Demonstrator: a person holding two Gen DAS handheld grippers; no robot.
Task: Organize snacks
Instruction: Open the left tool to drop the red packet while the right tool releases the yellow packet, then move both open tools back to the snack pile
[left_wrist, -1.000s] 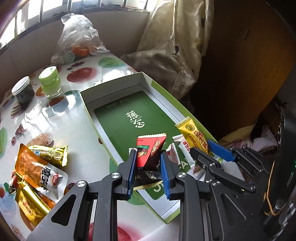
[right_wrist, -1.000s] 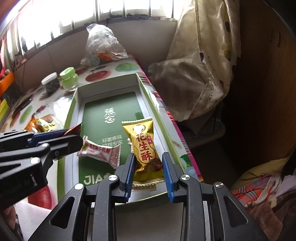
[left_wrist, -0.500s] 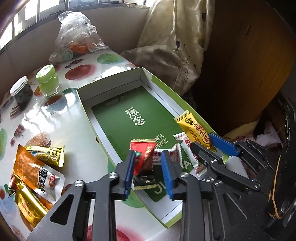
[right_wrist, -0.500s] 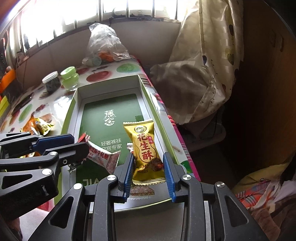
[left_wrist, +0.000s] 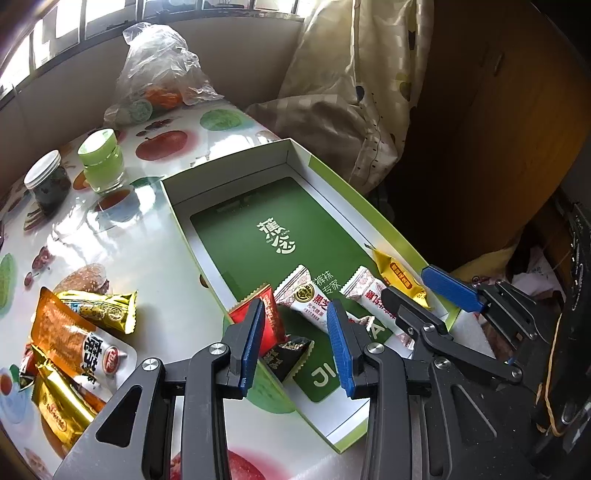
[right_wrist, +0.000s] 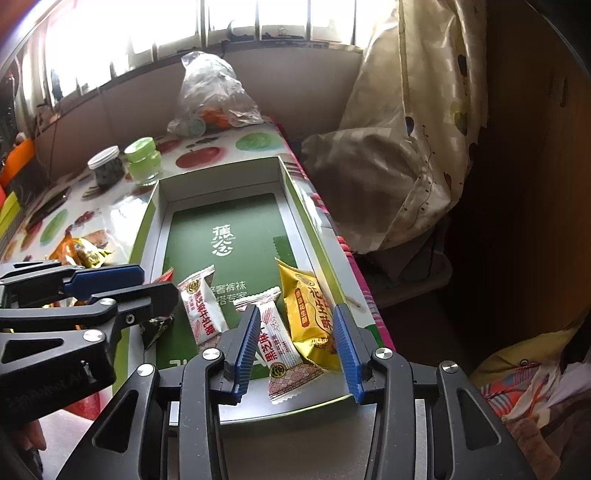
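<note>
Fruit-print table, green box, two jars, plastic bag, loose snack packets

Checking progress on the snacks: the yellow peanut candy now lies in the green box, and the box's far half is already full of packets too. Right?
Not quite. The yellow peanut candy does lie in the green box, but the box's far half is bare; the packets cluster at the near end, as the right wrist view shows.

**Blown-out window, dark right side**

You get hard daylight from the window, overexposed in the right wrist view. Glare streaks your glossy bench. The right side sinks into shadow; fisheye bending curves the edges.
</note>
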